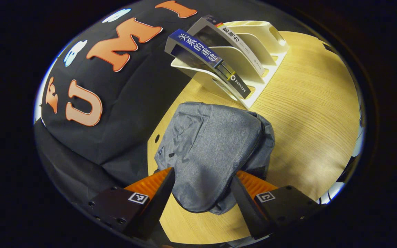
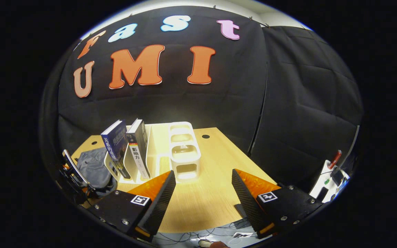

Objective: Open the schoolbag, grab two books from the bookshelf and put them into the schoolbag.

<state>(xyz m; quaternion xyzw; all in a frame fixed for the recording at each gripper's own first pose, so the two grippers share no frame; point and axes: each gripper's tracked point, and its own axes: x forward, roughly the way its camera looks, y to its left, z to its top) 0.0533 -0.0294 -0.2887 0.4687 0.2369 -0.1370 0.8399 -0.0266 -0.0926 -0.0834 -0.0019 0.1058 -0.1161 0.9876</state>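
The grey schoolbag (image 1: 212, 151) lies flat on the wooden table (image 1: 308, 120), and its zipper (image 1: 250, 151) runs down the right side, closed as far as I can see. My left gripper (image 1: 202, 187) is open, its fingers standing either side of the bag's near end. Behind the bag, a white bookshelf (image 1: 253, 69) holds a blue book (image 1: 202, 51) and a grey book (image 1: 233, 38). My right gripper (image 2: 203, 187) is open and holds nothing, hovering over the table (image 2: 212, 199) in front of the bookshelf (image 2: 184, 151). The blue book (image 2: 115, 144) and the grey book (image 2: 138, 148) stand upright, with the schoolbag (image 2: 93, 167) to their left.
The left gripper (image 2: 76, 182) appears at the far left of the right gripper view. A white stand with small items (image 2: 326, 179) sits off the table to the right. The tabletop has cable holes (image 1: 157, 138) (image 2: 205, 136). Black cloth walls close in behind the table.
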